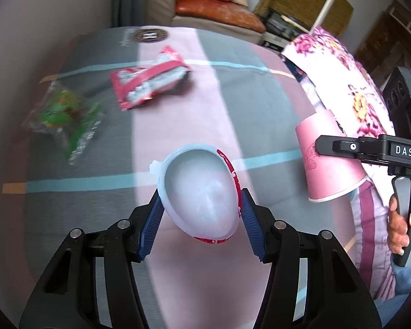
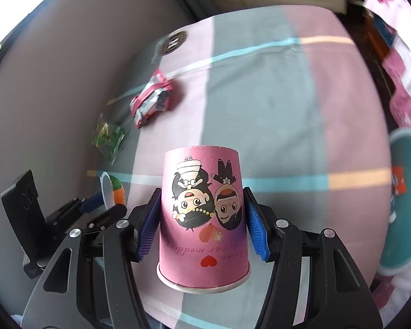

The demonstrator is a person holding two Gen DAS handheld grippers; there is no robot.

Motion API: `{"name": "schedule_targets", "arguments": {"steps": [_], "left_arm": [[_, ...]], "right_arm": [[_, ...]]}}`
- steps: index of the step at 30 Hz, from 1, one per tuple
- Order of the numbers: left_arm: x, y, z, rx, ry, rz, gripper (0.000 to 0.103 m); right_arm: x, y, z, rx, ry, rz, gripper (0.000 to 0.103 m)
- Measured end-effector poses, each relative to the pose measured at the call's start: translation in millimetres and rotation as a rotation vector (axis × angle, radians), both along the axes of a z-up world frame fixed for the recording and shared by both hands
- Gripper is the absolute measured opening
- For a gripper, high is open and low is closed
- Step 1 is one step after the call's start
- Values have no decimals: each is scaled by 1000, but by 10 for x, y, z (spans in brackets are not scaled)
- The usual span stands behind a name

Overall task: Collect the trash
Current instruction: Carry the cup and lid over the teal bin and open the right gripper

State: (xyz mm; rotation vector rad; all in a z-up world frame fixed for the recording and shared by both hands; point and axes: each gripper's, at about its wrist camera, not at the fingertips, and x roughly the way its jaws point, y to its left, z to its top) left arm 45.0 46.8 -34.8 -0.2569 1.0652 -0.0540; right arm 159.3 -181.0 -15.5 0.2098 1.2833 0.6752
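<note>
While both grippers hang above a bed covered in a pink, grey and blue striped sheet (image 1: 260,104), each one carries a piece of trash. The left gripper (image 1: 201,205) has its blue pads (image 1: 153,222) pressed against the two sides of an egg-shaped white plastic shell (image 1: 198,192) with a red rim, hollow side facing the camera; the jaws stand about half open around it. The right gripper (image 2: 201,213) is closed to about the same width on a pink paper cup (image 2: 202,216), held upside down, with a cartoon couple and a red heart printed on it. In the left view that cup (image 1: 328,159) and the other tool show at the right edge, along with a hand (image 1: 400,219) wrapped around its handle.

Lying on the sheet, further off, are a crumpled red and silver wrapper (image 1: 148,82) and, beside it toward the bed's edge, a clear and green wrapper (image 1: 63,115), blurred. A teal bin (image 2: 402,205) sits at the right edge of the right view, beside the bed. A floral quilt (image 1: 350,82) lies along that side.
</note>
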Motion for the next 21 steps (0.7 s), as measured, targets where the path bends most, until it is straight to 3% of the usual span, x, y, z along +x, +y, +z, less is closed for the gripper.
{"name": "schedule_targets", "arguments": {"steps": [21], "left_arm": [[463, -1535, 185, 65, -18, -292, 57]], "right_arm": [[-195, -1723, 93, 173, -68, -362, 55]]}}
